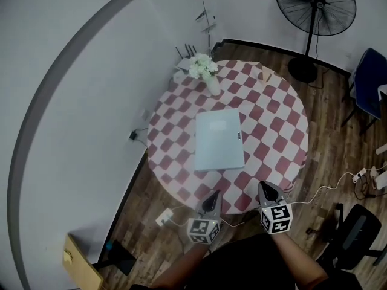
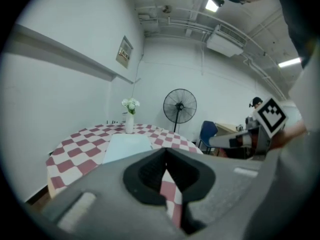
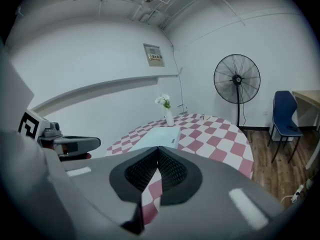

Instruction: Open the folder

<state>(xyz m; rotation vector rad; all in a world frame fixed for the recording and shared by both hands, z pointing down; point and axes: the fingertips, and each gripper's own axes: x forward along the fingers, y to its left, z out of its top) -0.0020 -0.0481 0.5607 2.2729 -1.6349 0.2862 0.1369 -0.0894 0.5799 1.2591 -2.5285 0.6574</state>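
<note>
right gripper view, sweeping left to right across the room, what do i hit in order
left gripper → vase of white flowers → standing fan → blue chair. The light blue folder lies in line with the vase, so it is left out.

- pale blue flat folder (image 1: 219,141) sits mid round checked-cloth table (image 1: 284,132)
- white flower vase (image 1: 208,80) at folder's 12 o'clock
- black pedestal fan (image 1: 313,11) on floor, 1 o'clock, past the table

The head view looks steeply down from high above the round red-and-white checked table (image 1: 272,132). Both gripper views sit low by its near edge, facing across it; all share the pale-blue flat folder (image 1: 219,141) and black pedestal fan (image 1: 314,8).
</note>
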